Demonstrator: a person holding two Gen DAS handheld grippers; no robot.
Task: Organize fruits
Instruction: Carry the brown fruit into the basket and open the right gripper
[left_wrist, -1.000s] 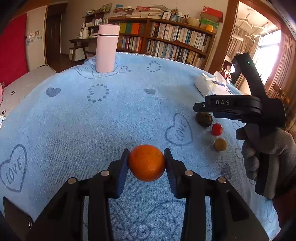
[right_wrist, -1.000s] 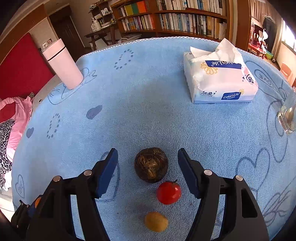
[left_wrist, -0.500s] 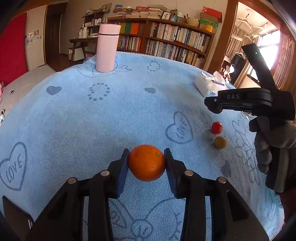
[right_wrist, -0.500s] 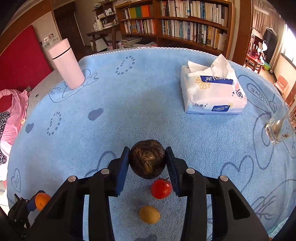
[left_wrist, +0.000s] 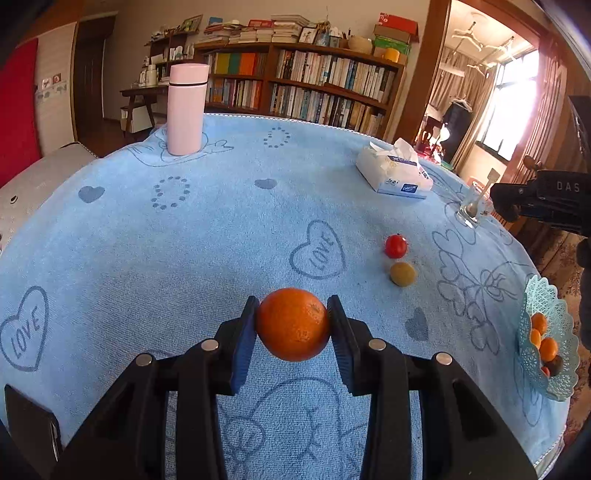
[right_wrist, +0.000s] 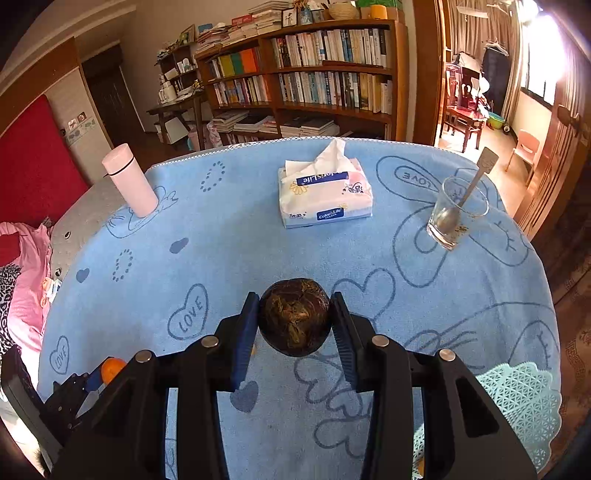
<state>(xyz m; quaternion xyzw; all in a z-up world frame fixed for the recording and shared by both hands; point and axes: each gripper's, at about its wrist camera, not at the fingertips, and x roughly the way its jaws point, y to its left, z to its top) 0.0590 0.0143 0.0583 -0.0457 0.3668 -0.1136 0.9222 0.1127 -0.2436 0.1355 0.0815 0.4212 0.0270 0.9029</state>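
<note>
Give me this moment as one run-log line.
left gripper: shut on orange | right gripper: shut on dark brown fruit | on cloth: cherry tomato, small yellow-brown fruit | basket: partly filled

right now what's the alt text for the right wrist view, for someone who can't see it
The right gripper is shut on a dark brown fruit above a blue cloth. Beyond stand a tissue pack, a pink bottle and a glass holding a spoon.

Terry-like blue cloth (left_wrist: 221, 240), perhaps plastic basket (left_wrist: 565, 325)
</note>
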